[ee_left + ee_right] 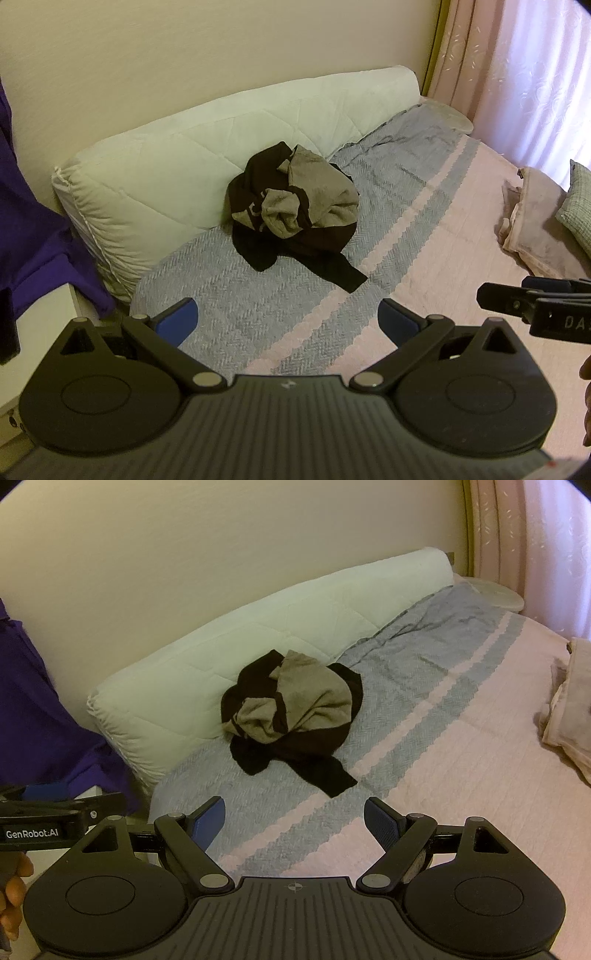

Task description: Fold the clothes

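A purple cloth (33, 236), cut off at frame's edge, hangs left of a white quilted bolster (177, 162); a crumpled black-and-tan garment (295, 206) lies against it on the striped bedspread (424, 206), well beyond the wide-open left gripper (288, 321) and right gripper (294, 821); folded pink cloth (535, 225) sits half-seen at right

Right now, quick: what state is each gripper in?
Left gripper: open, holding nothing, above the bed cover.
Right gripper: open, holding nothing, short of the crumpled garment.
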Demonstrator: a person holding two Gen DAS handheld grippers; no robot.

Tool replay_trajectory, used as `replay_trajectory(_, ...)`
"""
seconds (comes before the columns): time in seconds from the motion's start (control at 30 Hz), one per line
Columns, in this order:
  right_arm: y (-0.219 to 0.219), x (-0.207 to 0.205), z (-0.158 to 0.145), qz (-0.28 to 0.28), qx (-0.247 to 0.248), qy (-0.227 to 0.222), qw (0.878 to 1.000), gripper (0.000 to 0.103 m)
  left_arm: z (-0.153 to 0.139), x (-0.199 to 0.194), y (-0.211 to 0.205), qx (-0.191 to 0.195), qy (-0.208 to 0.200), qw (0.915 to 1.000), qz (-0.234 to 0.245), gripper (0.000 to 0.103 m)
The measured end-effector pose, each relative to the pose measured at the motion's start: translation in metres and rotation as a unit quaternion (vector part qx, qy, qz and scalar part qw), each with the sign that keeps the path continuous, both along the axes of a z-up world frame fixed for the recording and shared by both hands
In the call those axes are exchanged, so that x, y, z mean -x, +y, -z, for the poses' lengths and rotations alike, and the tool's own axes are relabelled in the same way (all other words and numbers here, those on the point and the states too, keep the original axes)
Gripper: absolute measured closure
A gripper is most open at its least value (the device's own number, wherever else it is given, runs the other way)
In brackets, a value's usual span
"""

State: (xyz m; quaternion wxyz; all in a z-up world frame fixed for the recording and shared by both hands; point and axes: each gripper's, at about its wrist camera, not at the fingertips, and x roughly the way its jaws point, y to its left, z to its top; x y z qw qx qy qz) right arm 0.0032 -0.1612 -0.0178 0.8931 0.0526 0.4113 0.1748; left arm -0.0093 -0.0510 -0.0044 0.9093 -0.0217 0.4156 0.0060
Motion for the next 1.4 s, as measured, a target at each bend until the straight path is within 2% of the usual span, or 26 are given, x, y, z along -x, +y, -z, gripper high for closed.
replay_trajectory(0.2,-0.027,0.008,0.002,-0.003,-0.005,0.001,1.0,0.023,0.001,0.013,-0.02,-0.004,0.005,0.9999,-0.01,0.001)
replay_trajectory(0.37,-0.043,0.006,0.007,0.001,0.0,0.005,1.0,0.023,0.005,0.017,-0.028,0.013,0.008,0.9999,-0.006,0.001)
replay_trajectory(0.6,-0.04,-0.024,0.019,0.012,0.013,0.004,1.0,0.023,0.021,-0.018,-0.009,0.049,0.011,0.9986,0.013,0.001)
replay_trajectory(0.7,-0.031,-0.048,0.027,0.012,0.027,-0.006,1.0,0.023,0.035,-0.051,-0.001,0.022,0.015,0.9991,0.033,0.001)
replay_trajectory(0.83,-0.015,-0.098,0.044,0.013,0.039,-0.004,0.999,0.023,0.062,-0.111,0.012,-0.039,0.014,0.9958,0.082,0.001)
replay_trajectory(0.97,0.008,-0.155,0.068,-0.006,0.055,0.0,0.998,0.023,0.097,-0.175,0.027,-0.086,0.007,0.9856,0.146,0.001)
replay_trajectory(1.13,0.044,-0.236,0.117,-0.037,0.076,0.014,0.996,0.023,0.147,-0.244,0.041,-0.089,-0.003,0.9697,0.228,0.001)
replay_trajectory(1.27,0.065,-0.299,0.159,-0.063,0.083,0.029,0.994,0.023,0.188,-0.288,0.038,-0.117,-0.026,0.9499,0.289,0.004)
replay_trajectory(1.4,0.081,-0.356,0.194,-0.065,0.067,0.046,0.995,0.023,0.22,-0.321,0.039,-0.12,-0.032,0.9327,0.339,0.015)
